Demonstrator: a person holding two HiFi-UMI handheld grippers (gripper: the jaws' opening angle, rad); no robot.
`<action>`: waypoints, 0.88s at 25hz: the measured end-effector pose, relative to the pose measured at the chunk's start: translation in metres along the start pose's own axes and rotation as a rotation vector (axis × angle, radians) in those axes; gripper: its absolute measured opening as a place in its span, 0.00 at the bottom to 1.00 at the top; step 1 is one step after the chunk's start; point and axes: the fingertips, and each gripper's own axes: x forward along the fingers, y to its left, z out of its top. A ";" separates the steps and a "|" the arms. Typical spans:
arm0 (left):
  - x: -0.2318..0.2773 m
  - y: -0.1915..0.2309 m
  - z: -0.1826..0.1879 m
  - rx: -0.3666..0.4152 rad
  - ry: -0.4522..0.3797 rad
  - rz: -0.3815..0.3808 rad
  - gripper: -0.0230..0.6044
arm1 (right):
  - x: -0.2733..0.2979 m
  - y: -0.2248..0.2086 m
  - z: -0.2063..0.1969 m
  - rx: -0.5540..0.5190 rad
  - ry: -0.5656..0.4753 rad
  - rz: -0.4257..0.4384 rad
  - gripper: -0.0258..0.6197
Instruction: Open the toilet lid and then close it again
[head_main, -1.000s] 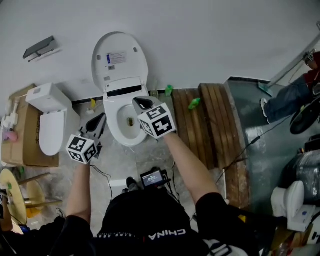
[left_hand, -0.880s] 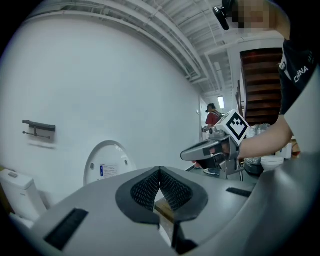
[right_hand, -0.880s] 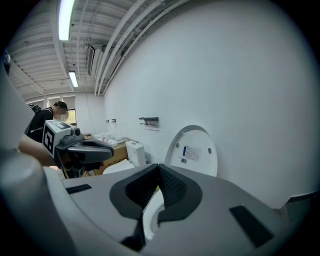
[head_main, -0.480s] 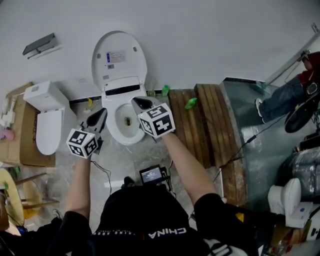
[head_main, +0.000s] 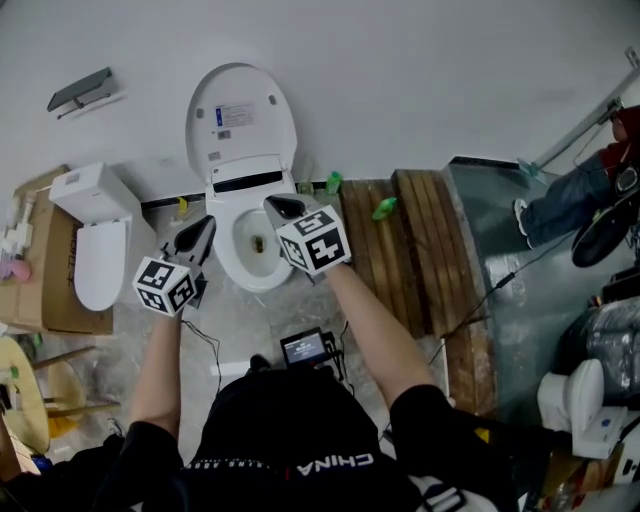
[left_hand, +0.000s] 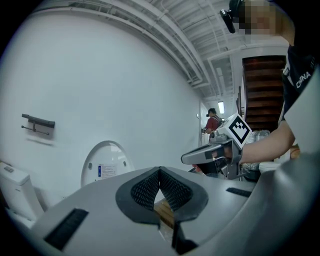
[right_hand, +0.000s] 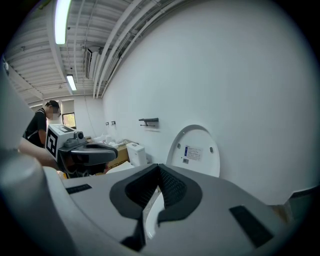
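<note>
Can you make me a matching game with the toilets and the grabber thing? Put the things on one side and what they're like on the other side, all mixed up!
Things:
1. middle toilet's lid
2. toilet on the left
3. left gripper
4. wooden boards

What they're like:
A. shut, holding nothing
B. brown, lying flat
C. lid down
D. tipped up, open

Pairs: 1-D, 2-C, 3-A, 4-B
</note>
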 end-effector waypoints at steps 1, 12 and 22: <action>0.000 0.001 0.001 -0.004 -0.004 -0.001 0.05 | 0.001 0.000 0.000 -0.001 0.002 0.003 0.06; 0.011 0.002 0.005 -0.053 -0.034 -0.007 0.05 | 0.002 -0.014 0.000 -0.012 0.003 0.033 0.06; 0.061 -0.005 0.005 -0.056 -0.011 0.058 0.05 | 0.001 -0.079 0.000 0.053 -0.053 0.090 0.06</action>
